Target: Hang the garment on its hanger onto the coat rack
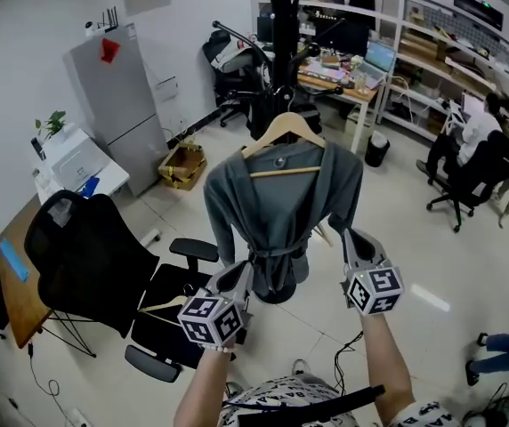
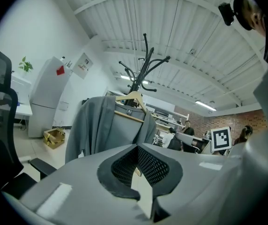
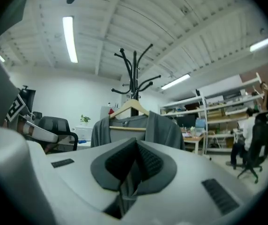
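Observation:
A grey garment (image 1: 277, 207) hangs on a wooden hanger (image 1: 283, 130), whose hook sits on the black coat rack (image 1: 281, 25). Its lower part is knotted just above the rack's base. My left gripper (image 1: 241, 272) is below and left of the garment and my right gripper (image 1: 351, 238) is below and right of it; neither touches it. Both are shut with nothing between the pads. The left gripper view has the left gripper (image 2: 137, 146) in front of the garment (image 2: 103, 125) and rack (image 2: 141, 64). In the right gripper view the right gripper (image 3: 136, 142) points at the garment (image 3: 164, 130) and hanger (image 3: 131, 108).
A black office chair (image 1: 94, 265) stands close at my left. Behind it are a grey cabinet (image 1: 117, 96) and a cardboard box (image 1: 181, 165). A desk with a laptop (image 1: 366, 65) is behind the rack. A person sits on a chair (image 1: 477, 149) at the right.

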A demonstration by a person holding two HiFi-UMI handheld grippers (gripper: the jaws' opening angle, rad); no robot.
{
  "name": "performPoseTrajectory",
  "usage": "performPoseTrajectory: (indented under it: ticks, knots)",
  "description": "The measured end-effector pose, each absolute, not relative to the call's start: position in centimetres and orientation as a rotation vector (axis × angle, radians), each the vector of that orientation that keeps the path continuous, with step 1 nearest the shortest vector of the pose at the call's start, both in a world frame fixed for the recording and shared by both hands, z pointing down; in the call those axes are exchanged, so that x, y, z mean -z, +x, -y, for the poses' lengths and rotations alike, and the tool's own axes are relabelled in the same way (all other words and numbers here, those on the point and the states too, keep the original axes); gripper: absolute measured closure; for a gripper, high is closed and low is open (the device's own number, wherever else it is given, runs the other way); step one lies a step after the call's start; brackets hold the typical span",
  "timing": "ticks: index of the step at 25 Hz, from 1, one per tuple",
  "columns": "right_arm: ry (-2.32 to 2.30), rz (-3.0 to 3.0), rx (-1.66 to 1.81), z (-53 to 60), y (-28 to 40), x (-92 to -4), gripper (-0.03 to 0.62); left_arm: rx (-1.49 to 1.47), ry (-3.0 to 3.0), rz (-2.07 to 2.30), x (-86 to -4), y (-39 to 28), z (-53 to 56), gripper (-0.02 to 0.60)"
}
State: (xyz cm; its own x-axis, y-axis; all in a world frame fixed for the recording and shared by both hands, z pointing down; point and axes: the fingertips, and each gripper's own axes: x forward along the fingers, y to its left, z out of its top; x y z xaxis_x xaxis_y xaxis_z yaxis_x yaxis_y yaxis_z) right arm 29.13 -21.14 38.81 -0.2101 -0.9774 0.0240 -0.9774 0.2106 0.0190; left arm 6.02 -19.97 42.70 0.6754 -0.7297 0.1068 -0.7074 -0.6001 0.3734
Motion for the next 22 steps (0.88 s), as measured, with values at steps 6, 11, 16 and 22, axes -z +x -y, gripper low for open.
performPoseTrajectory:
  ticks: [6,11,16,22]
  knots:
    - [2.015,2.374,-0.358,17.4,28.9,-43.3,0.585,0.009,2.514,1.059,-44.7,7.4,18.8,0.595]
    - [2.059,2.261,-0.344,15.6,28.7,-43.6,0.585,-0.011,2.548,1.011,-44.8,8.7,18.4,0.595]
    - [2.057,2.201,-0.293,14.5,28.6,-43.5,0.585,-0.031,2.589,0.991,-44.5,9.7,17.9,0.595]
    - [2.076,2.189,-0.303,14.1,29.1,-43.3,0.585,-0.022,2.589,0.989,-44.3,9.5,17.7,0.595]
